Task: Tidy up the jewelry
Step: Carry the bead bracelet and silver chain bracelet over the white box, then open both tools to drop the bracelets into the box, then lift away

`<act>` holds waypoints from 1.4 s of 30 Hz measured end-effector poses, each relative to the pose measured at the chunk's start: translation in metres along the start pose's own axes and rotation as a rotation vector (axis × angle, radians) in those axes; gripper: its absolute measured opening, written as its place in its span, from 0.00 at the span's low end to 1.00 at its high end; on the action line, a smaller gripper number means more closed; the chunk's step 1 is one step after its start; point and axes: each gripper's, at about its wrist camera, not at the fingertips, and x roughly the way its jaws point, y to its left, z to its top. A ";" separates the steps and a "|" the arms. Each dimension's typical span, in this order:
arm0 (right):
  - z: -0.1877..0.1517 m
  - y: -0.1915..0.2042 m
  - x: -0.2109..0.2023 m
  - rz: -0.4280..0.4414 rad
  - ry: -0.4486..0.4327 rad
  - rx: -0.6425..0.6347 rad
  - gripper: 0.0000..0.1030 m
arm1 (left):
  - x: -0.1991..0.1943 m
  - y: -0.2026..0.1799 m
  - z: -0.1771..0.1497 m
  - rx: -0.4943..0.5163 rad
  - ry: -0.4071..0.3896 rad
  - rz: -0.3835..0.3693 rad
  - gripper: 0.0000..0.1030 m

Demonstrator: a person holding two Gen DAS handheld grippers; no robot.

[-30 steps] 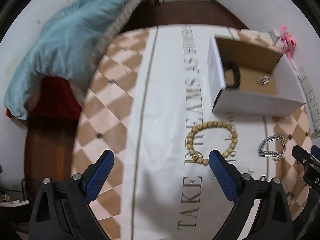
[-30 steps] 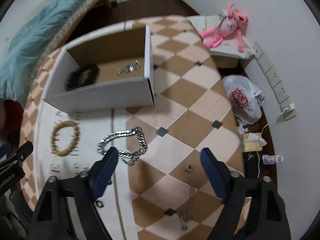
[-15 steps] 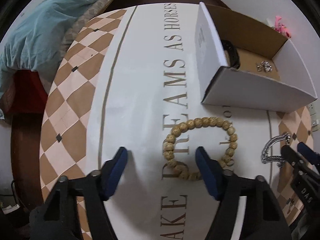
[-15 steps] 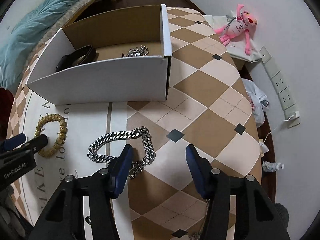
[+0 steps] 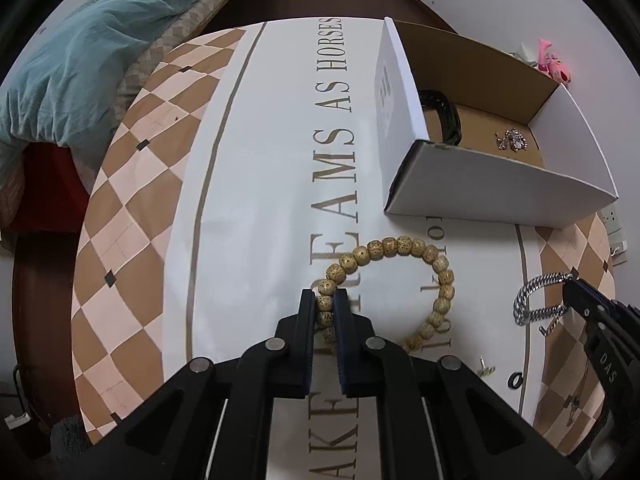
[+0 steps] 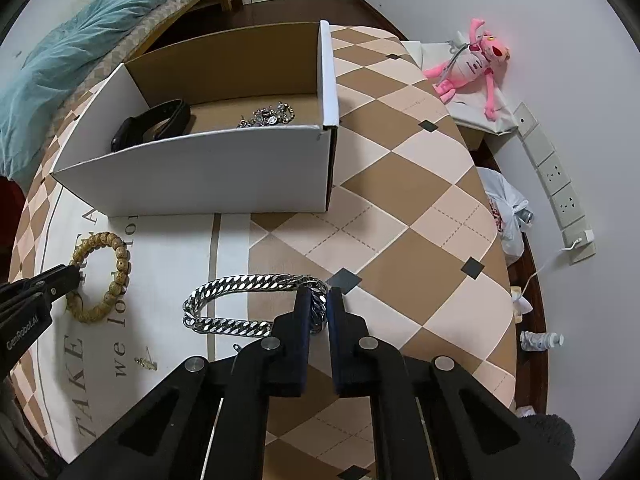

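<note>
My left gripper point(image 5: 324, 300) is shut on the left side of a tan wooden bead bracelet point(image 5: 400, 247) that lies on the printed tablecloth. My right gripper point(image 6: 319, 298) is shut on the right end of a silver chain bracelet point(image 6: 240, 284) that lies on the cloth. The bead bracelet point(image 6: 120, 256) and the left gripper's tip point(image 6: 60, 276) also show in the right wrist view. An open white cardboard box point(image 6: 208, 168) stands behind them. It holds a black band point(image 6: 156, 120) and a small silver jewelry piece point(image 6: 268, 114).
Small loose pieces lie on the cloth near the front: a gold pin point(image 6: 146, 362) and a small dark ring point(image 5: 515, 380). A bed with a teal blanket point(image 5: 80, 40) is at the left. A pink plush toy point(image 6: 468, 64) and wall sockets point(image 6: 556, 184) are at the right.
Both grippers have moved forward and down and closed: the left onto the bead bracelet, the right onto the silver chain bracelet. Both were open before.
</note>
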 end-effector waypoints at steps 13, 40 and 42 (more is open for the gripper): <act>0.013 -0.014 -0.065 0.227 -0.061 0.024 0.08 | -0.075 0.004 -0.015 -0.002 -0.089 -0.109 0.06; 0.144 -0.026 -0.074 0.386 0.002 0.005 0.08 | -0.103 -0.053 0.130 0.076 -0.088 -0.356 0.06; 0.144 -0.028 -0.065 0.385 0.023 0.008 0.08 | -0.090 -0.055 0.132 0.072 -0.055 -0.372 0.07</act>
